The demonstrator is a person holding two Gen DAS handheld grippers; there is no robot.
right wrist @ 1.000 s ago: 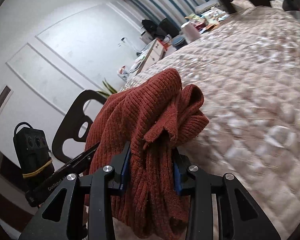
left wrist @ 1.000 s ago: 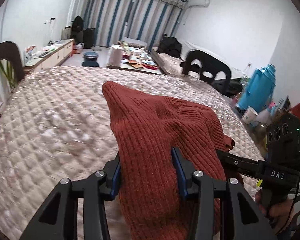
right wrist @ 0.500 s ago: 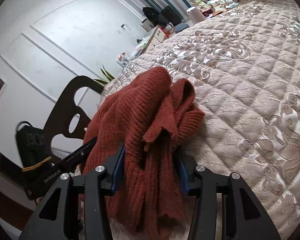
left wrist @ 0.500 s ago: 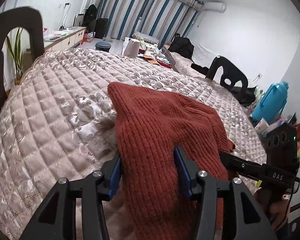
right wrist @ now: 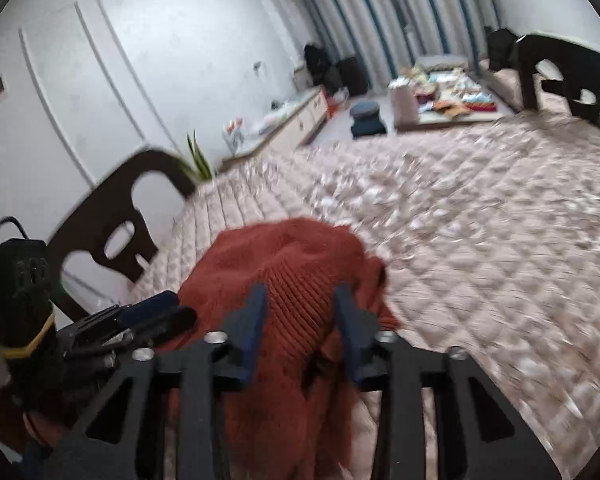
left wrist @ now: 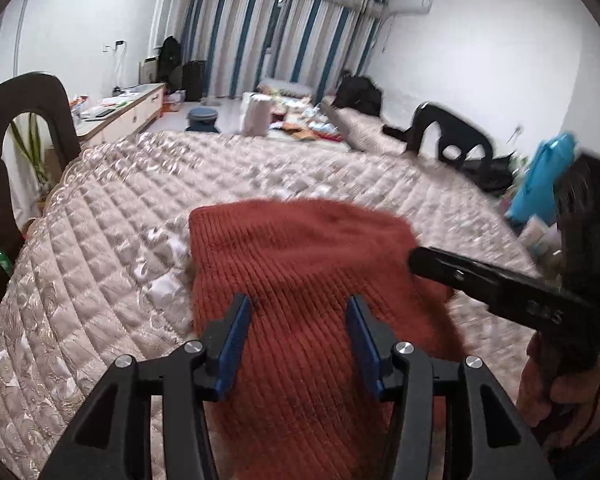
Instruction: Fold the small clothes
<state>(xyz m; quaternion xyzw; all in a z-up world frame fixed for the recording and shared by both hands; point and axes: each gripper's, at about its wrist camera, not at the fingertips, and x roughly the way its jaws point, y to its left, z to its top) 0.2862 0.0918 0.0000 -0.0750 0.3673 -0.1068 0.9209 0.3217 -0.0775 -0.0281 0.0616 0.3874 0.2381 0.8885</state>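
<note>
The left gripper (left wrist: 298,334) points forward and slightly down, its two blue-padded fingers (left wrist: 233,340) spread wide apart with a clear gap between them. The right gripper (right wrist: 300,322) is angled much the same, fingers (right wrist: 252,328) parted. In the left view the right gripper's body reaches in from the right side, held in the person's right hand (left wrist: 556,392). In the right view the left gripper comes in from the left, with the left hand (right wrist: 4,408) wrapped around its handle.
</note>
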